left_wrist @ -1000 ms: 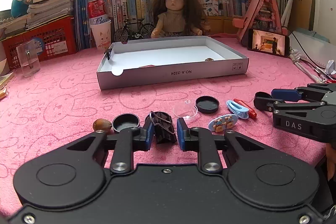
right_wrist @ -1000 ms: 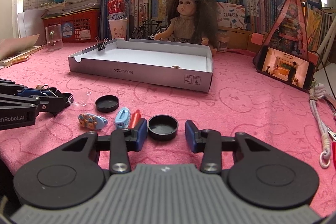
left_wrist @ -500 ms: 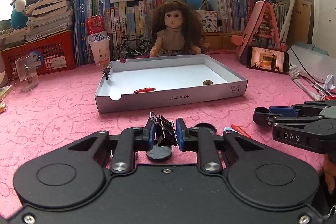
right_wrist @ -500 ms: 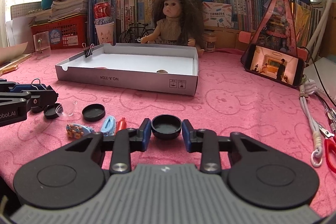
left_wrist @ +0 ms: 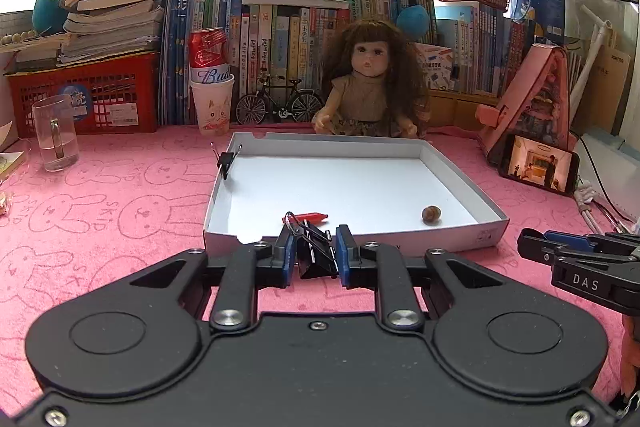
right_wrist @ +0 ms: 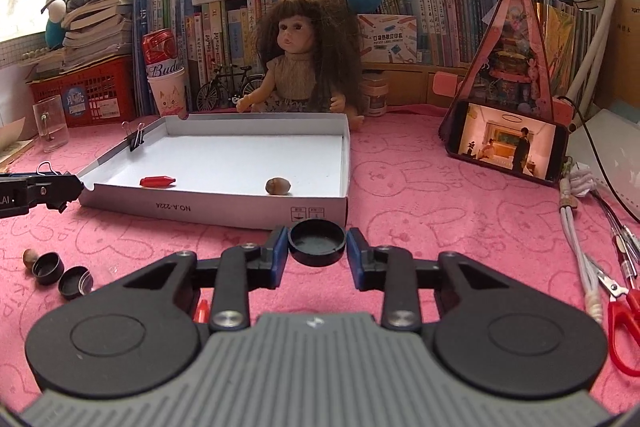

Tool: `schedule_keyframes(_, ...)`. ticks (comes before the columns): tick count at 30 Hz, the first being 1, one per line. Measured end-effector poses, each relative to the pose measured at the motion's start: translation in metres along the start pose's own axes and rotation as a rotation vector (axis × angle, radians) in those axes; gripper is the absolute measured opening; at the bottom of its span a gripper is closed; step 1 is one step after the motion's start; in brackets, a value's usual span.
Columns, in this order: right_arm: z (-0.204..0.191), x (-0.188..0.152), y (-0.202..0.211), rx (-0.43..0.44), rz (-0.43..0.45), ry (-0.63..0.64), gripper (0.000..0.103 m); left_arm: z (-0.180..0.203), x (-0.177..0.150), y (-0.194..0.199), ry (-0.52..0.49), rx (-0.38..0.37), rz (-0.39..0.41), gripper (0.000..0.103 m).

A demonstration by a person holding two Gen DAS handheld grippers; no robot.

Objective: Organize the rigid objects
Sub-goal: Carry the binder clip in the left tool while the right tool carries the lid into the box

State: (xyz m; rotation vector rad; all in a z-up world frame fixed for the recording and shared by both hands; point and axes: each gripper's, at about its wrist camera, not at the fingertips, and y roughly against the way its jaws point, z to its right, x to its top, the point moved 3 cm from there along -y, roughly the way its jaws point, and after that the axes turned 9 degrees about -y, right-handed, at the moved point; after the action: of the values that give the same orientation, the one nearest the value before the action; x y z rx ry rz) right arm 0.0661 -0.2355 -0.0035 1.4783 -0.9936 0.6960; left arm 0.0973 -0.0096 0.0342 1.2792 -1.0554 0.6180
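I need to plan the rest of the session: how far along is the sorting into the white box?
Done: red piece and a nut lie in the white box. In hand: left gripper grips a binder clip, right gripper a black cap. Left: another nut and two caps on the cloth.

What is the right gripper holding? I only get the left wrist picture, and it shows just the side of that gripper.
Observer: The right gripper is shut on a round black cap, open side up, held just in front of the white box.
Operator: Is anything left lying on the pink cloth? My own gripper blocks the near part.
Observer: Yes. Two more black caps and a brown nut lie near the right view's left edge.
Operator: Anything to the right of that gripper?
Observer: Red-handled scissors and a bundled white cable lie there on the cloth.
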Motion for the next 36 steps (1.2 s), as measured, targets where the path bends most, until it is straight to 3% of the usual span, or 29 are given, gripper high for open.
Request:
schedule_keyframes(14,0.000,0.042,-0.048,-0.006,-0.056,-0.015,0.037,-0.041,0.041,-0.075,0.087,0.004,-0.080,0.019)
schedule_keyframes(36,-0.026,0.038,-0.110,-0.010,-0.143,0.079,0.037,-0.034,0.019,-0.131,0.088,0.033,-0.167,0.019)
